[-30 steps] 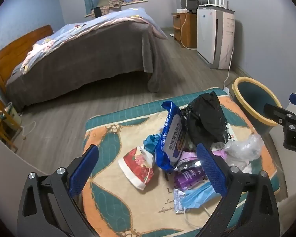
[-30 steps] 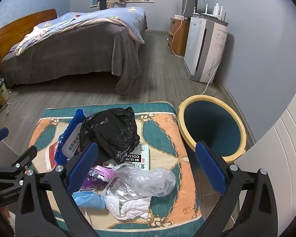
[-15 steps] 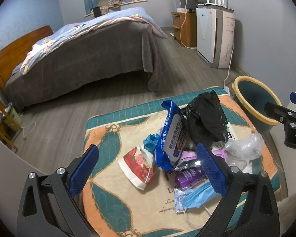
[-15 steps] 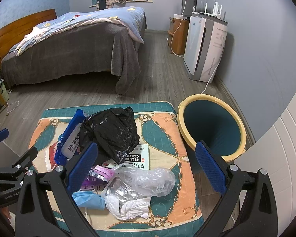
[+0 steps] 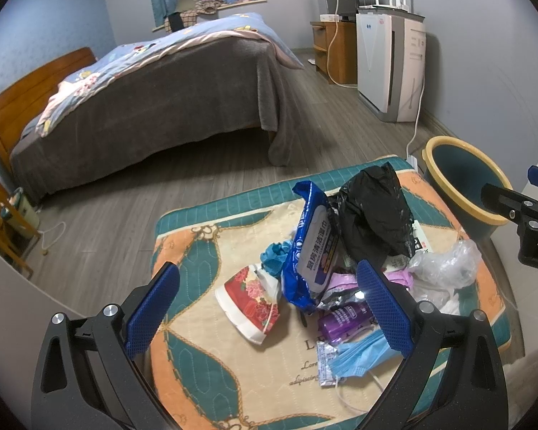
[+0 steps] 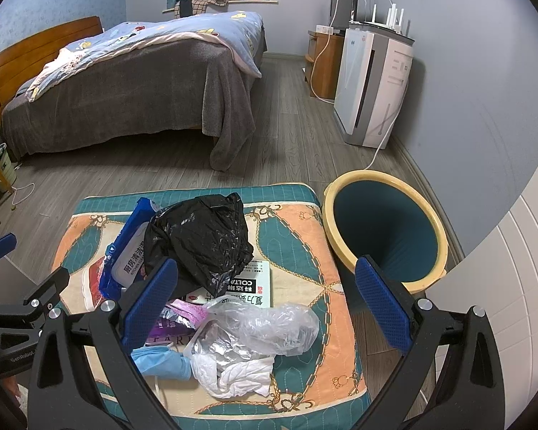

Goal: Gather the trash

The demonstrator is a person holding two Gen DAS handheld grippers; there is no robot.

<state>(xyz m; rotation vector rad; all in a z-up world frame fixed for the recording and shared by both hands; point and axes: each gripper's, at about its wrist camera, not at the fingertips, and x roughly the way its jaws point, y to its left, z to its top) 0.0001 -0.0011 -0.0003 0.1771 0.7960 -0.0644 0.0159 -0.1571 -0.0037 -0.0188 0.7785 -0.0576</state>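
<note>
A heap of trash lies on a patterned cushion: a black plastic bag, a blue wet-wipes pack, a red floral paper cup, a purple wrapper, a blue face mask, a clear plastic bag and crumpled white tissue. My left gripper hovers open above the cup and wrappers. Open too, my right gripper hangs over the clear bag, holding nothing. A teal bin with a yellow rim stands right of the cushion.
A bed with a grey blanket fills the room's left side. A white appliance and a wooden cabinet stand along the right wall, with a cable down to the floor. Grey wood floor lies between.
Both grippers have shifted only very slightly; the trash heap and bin look unchanged.
</note>
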